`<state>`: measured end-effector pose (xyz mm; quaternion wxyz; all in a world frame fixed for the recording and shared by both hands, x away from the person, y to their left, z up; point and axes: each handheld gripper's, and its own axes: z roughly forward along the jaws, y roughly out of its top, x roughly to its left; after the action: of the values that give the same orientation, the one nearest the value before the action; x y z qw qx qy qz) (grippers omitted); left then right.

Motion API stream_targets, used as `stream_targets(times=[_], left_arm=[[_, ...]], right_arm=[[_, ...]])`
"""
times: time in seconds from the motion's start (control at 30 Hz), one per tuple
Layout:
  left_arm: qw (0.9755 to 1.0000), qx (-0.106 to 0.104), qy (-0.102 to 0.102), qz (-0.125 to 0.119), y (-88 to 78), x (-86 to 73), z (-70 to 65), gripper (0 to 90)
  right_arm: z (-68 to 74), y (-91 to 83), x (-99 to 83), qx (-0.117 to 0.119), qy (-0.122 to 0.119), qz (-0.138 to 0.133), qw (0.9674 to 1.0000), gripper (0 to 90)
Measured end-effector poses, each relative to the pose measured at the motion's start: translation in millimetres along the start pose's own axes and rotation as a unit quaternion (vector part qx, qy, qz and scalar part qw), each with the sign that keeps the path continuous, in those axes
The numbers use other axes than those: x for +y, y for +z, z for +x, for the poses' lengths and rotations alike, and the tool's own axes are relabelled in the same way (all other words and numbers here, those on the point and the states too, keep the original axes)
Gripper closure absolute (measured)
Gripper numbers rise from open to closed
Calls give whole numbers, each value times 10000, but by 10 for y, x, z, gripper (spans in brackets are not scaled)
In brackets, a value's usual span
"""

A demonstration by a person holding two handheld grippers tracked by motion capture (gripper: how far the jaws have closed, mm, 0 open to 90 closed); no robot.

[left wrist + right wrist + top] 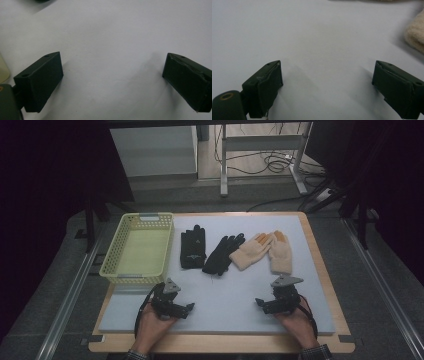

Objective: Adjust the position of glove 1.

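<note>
Counting: 2 black gloves (pixel 209 251) | 2 cream gloves (pixel 265 251) | 1 basket (pixel 114 254)

The soft flat mat (pixel 235 295) was pale grey on a light wooden table (pixel 325 270). The perforated plastic basket (pixel 112 255) was pale yellow-green. Two knitted gloves (pixel 200 247) were black, and two woolly gloves (pixel 265 251) were cream with orange fingertips (pixel 279 235).
</note>
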<state>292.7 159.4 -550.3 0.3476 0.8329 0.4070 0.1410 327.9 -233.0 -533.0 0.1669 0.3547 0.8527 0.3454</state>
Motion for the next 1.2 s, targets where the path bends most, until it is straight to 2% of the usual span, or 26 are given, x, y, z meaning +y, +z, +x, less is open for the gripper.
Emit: stream_targets(times=[0.93,1.07,1.13,1.17,1.2], left_arm=[[10000,-1,-1,-4,0,-1,1,31],[10000,2,1,-7,0,-1,0,31],[10000,1,-5,-12,0,-1,0,31],[10000,1,-5,-12,0,-1,0,31],[10000,1,-1,-9,-1,-1,1,31]], right_arm=[[-1,-6,4,-8,30,-6,10000,103],[-18,-10,23,-10,159,-51,9999,146],[-37,-9,69,116,256,-83,9996,205],[-37,-9,69,116,256,-83,9996,205],[-35,-8,113,153,254,-118,9995,261]])
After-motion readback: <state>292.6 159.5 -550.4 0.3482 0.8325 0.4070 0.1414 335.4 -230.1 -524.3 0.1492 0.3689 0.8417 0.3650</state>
